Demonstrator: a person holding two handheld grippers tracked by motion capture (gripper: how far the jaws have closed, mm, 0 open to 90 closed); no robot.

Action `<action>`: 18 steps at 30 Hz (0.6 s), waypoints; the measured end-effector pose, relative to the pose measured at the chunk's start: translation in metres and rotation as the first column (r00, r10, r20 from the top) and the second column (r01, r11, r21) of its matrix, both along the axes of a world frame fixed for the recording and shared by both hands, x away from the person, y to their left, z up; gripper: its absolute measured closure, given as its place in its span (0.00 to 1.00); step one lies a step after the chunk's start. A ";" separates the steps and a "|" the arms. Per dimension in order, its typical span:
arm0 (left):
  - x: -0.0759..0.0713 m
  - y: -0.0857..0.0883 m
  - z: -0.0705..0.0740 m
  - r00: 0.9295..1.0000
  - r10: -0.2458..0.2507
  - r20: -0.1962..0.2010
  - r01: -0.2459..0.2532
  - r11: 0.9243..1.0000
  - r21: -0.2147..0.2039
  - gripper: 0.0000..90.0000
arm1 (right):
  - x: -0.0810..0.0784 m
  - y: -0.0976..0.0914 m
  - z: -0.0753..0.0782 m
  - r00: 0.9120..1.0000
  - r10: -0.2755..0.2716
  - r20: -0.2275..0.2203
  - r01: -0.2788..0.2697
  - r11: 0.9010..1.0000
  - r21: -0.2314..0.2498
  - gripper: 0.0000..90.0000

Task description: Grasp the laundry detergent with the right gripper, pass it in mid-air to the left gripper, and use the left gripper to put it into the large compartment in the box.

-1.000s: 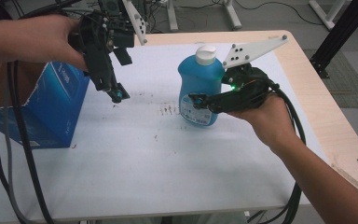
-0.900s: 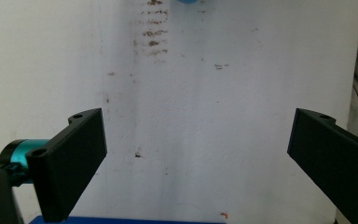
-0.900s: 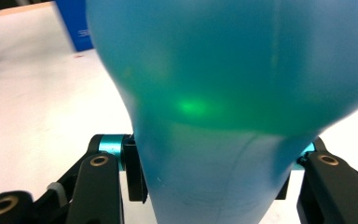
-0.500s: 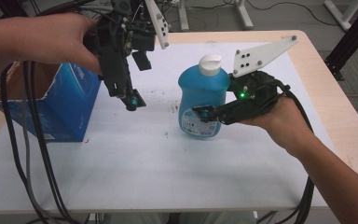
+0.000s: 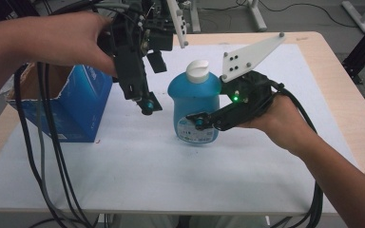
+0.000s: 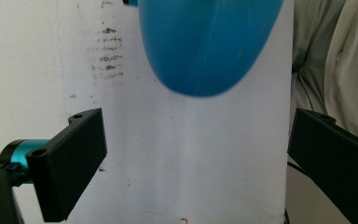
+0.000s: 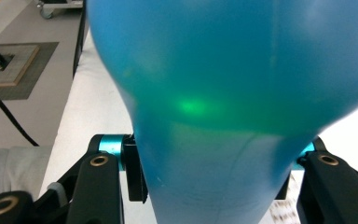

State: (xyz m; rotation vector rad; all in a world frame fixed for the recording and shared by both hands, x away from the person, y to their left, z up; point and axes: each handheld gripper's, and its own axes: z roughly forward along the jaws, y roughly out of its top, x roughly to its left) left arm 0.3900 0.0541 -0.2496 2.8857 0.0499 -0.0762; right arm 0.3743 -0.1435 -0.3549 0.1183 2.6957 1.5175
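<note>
My open left gripper (image 5: 147,104) has swung closer to the blue bottle (image 5: 195,107), which my right gripper (image 5: 200,122) keeps clamped upright, so a two-handed hold looks near.

The detergent bottle (image 5: 195,102) clamped in the right gripper (image 5: 204,121) is translucent blue with a white cap (image 5: 198,71) and a white-and-blue label (image 5: 197,134). That gripper is black, with teal joints, a glowing green light (image 5: 236,99) and a white plate (image 5: 249,55). The left gripper (image 5: 145,102) is black and teal too. Left of it stands a blue cardboard box (image 5: 78,107), brown inside. The tabletop (image 5: 171,175) under both is white with brownish speckles.
</note>
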 end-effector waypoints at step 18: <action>-0.002 -0.007 0.001 1.000 -0.010 0.001 0.010 1.000 0.000 0.05 | 0.003 0.043 0.005 0.998 0.064 -0.010 -0.065 0.998 -0.023 0.51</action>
